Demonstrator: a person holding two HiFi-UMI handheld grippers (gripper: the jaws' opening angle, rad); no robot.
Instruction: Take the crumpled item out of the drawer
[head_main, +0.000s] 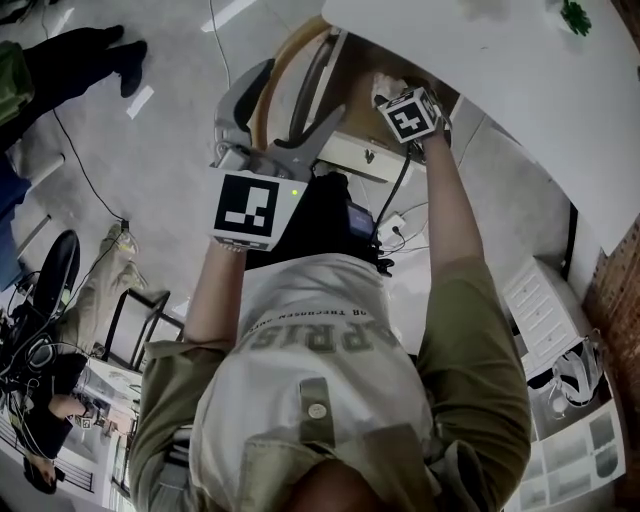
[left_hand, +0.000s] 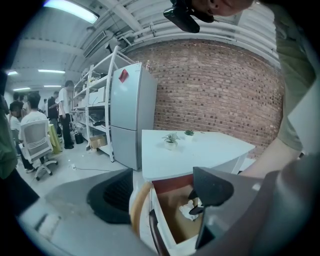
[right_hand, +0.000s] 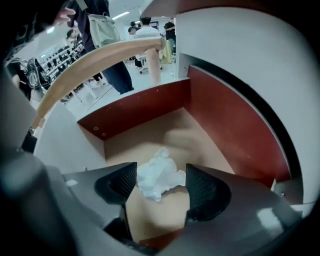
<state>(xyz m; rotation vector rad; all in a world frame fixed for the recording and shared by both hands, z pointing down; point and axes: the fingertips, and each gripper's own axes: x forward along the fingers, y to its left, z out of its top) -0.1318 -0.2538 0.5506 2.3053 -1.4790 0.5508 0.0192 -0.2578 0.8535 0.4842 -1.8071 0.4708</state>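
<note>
The crumpled item is a ball of white paper (right_hand: 157, 179) inside the open drawer (right_hand: 150, 107), which has red walls and a tan floor. My right gripper (right_hand: 161, 182) reaches down into the drawer, and its two black pads press the paper from both sides. In the left gripper view the paper (left_hand: 188, 211) shows low in the drawer (left_hand: 172, 222). In the head view the right gripper (head_main: 392, 97) is at the drawer under the white table (head_main: 480, 50). My left gripper (left_hand: 163, 192) hangs open in front of the drawer, holding nothing, next to a chair's curved wooden back (left_hand: 136, 205).
The chair back (head_main: 285, 45) stands close on the drawer's left. Two small plants (left_hand: 171, 140) sit on the table (left_hand: 200, 150). A grey fridge (left_hand: 131, 115) and shelves are behind it, with people (left_hand: 32, 125) at far left. A white drawer unit (head_main: 545, 305) is at right.
</note>
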